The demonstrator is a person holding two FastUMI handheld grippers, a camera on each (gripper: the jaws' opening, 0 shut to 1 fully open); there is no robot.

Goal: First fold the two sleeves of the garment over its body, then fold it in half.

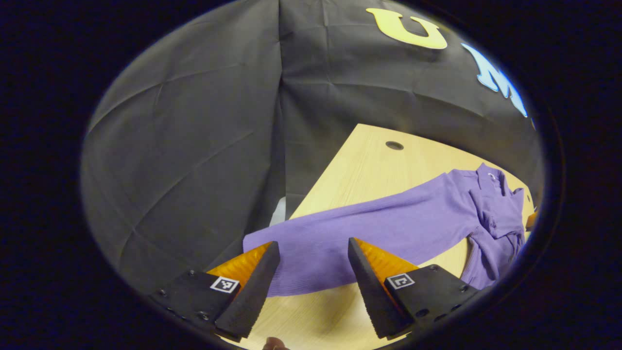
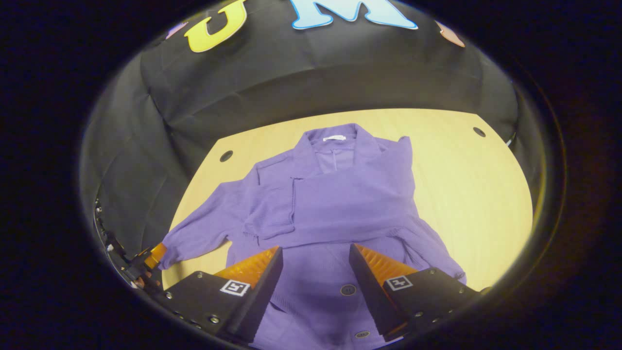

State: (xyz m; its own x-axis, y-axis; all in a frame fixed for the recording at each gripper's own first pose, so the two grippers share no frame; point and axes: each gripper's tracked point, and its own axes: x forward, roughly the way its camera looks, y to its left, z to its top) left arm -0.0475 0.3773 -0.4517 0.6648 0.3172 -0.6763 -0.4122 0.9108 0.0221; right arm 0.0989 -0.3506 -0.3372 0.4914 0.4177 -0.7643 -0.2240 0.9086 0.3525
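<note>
Black cloth is hung as the booth's wall [image 2: 311, 82] behind a pale wooden tabletop [image 2: 466, 184], in which 2 small round holes [image 2: 226, 156] are seen near the far corners. Spread on the tabletop is a purple garment [image 2: 340, 204], collar toward the wall. In the right claw view, 1 sleeve [image 2: 335, 214] is laid folded across the body, while the other sleeve [image 1: 369, 228] is stretched out sideways toward the tabletop's edge. The garment's lower hem is cut off at the bottom of that view, and only 2 buttons [image 2: 348, 290] can be made out on the front.

The right claw [image 2: 316, 291] is held wide open above the lower body, with nothing gripped. The left claw [image 1: 313, 287] is likewise spread wide, poised just over the cuff end [image 1: 272, 253] of the outstretched sleeve; whether the cloth is touched cannot be told. In the right claw view, the left claw's orange finger [image 2: 156, 253] is glimpsed at the sleeve's cuff, largely hidden at the edge. A fingertip [image 1: 274, 344] is barely seen, cut off, at the bottom of the left claw view.
</note>
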